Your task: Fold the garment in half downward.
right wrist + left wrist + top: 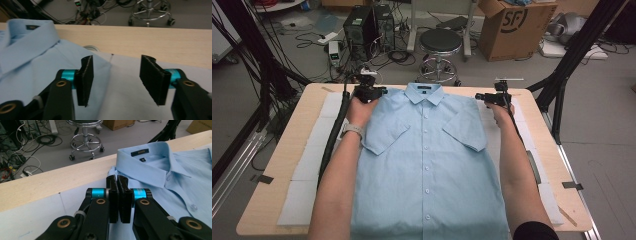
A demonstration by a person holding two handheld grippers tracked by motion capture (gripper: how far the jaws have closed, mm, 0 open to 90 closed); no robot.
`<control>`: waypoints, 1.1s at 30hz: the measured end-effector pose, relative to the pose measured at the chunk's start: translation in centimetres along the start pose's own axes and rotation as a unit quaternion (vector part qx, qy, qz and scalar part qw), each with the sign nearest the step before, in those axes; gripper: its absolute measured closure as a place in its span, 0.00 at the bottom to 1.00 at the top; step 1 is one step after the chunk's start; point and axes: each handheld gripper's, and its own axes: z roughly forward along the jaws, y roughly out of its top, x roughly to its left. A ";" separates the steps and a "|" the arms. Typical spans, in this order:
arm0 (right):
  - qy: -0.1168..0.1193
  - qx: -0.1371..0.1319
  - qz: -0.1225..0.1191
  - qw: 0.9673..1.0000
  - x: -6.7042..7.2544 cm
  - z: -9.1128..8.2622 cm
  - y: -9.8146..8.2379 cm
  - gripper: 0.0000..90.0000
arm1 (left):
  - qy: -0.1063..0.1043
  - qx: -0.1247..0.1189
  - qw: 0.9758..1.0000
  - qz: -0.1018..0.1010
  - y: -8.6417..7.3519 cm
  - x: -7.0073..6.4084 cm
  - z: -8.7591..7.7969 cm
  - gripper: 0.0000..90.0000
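A light blue short-sleeved shirt (pixel 427 150) lies flat and buttoned on the table, collar toward the far edge. My left gripper (pixel 373 93) sits at the shirt's left shoulder. In the left gripper view its jaws (pixel 117 180) are pressed together at the corner of that shoulder, beside the collar (pixel 150 162). My right gripper (pixel 493 98) hovers at the right shoulder. In the right gripper view it (pixel 116 61) stands open, one jaw over the shirt's edge (pixel 100 62), the other over the white mat, with nothing pinched.
A white padded mat (pixel 307 165) covers the wooden table (pixel 277 150) under the shirt. Beyond the far edge stand a black stool (pixel 440 42), a cardboard box (pixel 512 25), a computer tower (pixel 362 25) and cables. Black stand legs (pixel 572 55) flank the table.
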 end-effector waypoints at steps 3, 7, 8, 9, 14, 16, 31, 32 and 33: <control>0.004 0.017 -0.005 1.000 0.5 0.8 0.2 0.55 | -0.001 0.000 1.000 -0.003 0.0 0.1 -0.1 0.98; -0.017 0.022 -0.017 0.999 0.9 1.4 0.1 0.64 | 0.004 0.004 1.000 0.006 0.0 0.2 -0.3 0.98; -0.025 0.024 -0.021 0.999 0.9 1.5 0.1 0.66 | 0.004 0.002 1.000 0.004 0.0 0.3 -0.3 0.98; -0.028 0.028 -0.019 0.999 0.9 1.6 0.0 0.67 | 0.003 0.002 1.000 0.000 0.0 0.4 -0.3 0.98; -0.013 0.035 -0.015 0.999 0.7 2.0 -0.3 0.73 | 0.005 0.003 1.000 -0.001 -0.2 0.4 0.0 0.98; -0.009 0.038 -0.017 0.999 0.7 2.2 -0.4 0.78 | 0.005 0.007 1.000 -0.003 -0.3 0.5 0.2 0.98; 0.021 0.000 -0.039 0.999 2.4 -1.0 2.4 1.00 | 0.015 0.003 1.000 -0.007 1.2 0.5 -0.6 0.99; 0.021 -0.004 -0.045 0.999 2.6 -1.5 2.9 1.00 | 0.010 0.004 1.000 -0.009 1.7 0.5 -0.9 0.99; 0.021 -0.009 -0.050 0.998 3.0 -2.0 3.3 1.00 | 0.002 -0.003 1.000 -0.010 2.2 0.4 -1.3 0.99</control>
